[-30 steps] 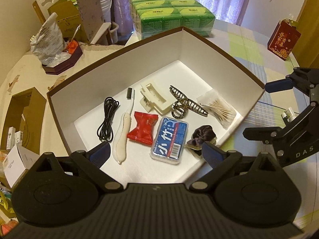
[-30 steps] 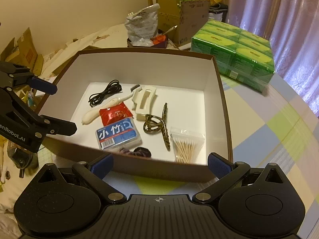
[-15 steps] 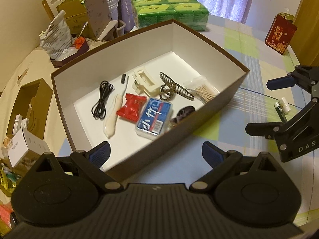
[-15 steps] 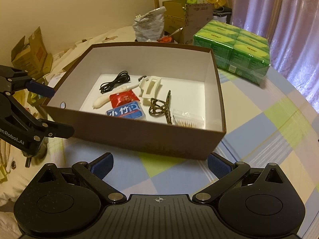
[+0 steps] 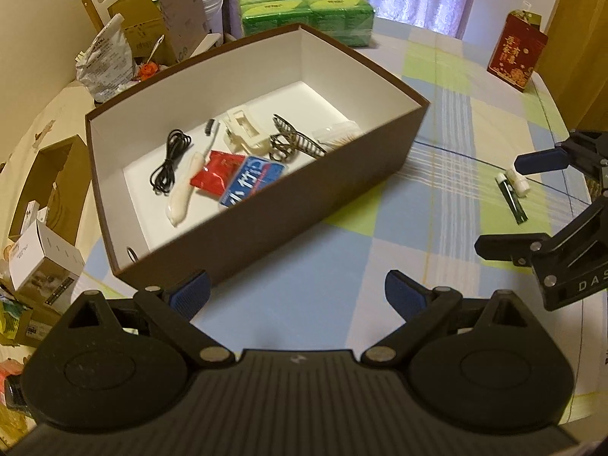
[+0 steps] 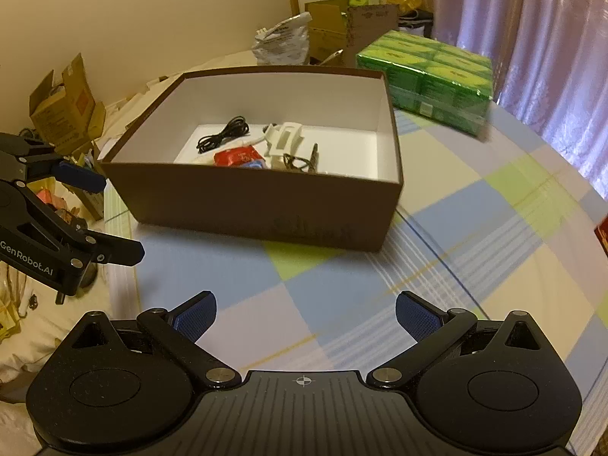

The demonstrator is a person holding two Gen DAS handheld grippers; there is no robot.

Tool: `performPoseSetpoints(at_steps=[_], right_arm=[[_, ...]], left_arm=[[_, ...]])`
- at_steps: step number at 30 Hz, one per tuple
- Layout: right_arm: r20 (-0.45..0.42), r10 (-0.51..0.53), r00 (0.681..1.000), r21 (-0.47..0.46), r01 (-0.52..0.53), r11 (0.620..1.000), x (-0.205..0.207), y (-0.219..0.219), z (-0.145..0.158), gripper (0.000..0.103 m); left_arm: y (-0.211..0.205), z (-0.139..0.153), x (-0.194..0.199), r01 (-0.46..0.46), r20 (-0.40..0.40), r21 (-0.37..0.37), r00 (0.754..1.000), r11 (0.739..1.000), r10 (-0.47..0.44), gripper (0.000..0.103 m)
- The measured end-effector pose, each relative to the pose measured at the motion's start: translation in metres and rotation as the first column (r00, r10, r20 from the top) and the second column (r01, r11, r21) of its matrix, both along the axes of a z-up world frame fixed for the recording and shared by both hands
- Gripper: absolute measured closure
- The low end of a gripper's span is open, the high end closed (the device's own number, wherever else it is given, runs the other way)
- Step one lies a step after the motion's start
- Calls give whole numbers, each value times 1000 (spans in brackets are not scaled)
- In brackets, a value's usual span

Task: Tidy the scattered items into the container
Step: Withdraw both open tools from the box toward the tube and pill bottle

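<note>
A brown box with a white inside sits on a checked tablecloth. In it lie a black cable, a red packet, a cream hair clip and a blue pack. Both grippers, left and right, hover in front of it, spread wide and empty. A small green tube lies on the cloth, well apart from the box.

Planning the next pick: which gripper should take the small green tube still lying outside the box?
Probably right. The green tube lies on the cloth beside the open right gripper; the open, empty left gripper sits farther away, near the box.
</note>
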State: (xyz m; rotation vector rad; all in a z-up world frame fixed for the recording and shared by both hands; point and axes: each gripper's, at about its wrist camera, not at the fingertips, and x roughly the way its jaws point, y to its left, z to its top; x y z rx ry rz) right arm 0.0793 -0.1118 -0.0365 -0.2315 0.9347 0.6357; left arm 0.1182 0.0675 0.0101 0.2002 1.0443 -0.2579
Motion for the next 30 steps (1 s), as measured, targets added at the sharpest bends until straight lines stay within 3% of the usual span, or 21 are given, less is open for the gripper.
performPoseSetpoints(at_steps=[8,14,23,30], right_arm=[[3,-53,999,3,53,999,-25,-28,-3,0],[13,-173,985,-9,173,985,-45,-59,-9,0],[-8,-438,899,24,438,898,-68,-123,-22,0],[-46,-567,822,-3,568,823,-78,-163,-33,0]], left_arm=[[-22,-6,-21,29,-11,-14,1000,999,-29,6],[-42,-18,-27,76,-25,-30,997,997,-76,6],[-91,-43,-20,226,-56,-58,972,972,-229,6],[-141,-58,-9,405,-49,-55,912,913,-407,6]])
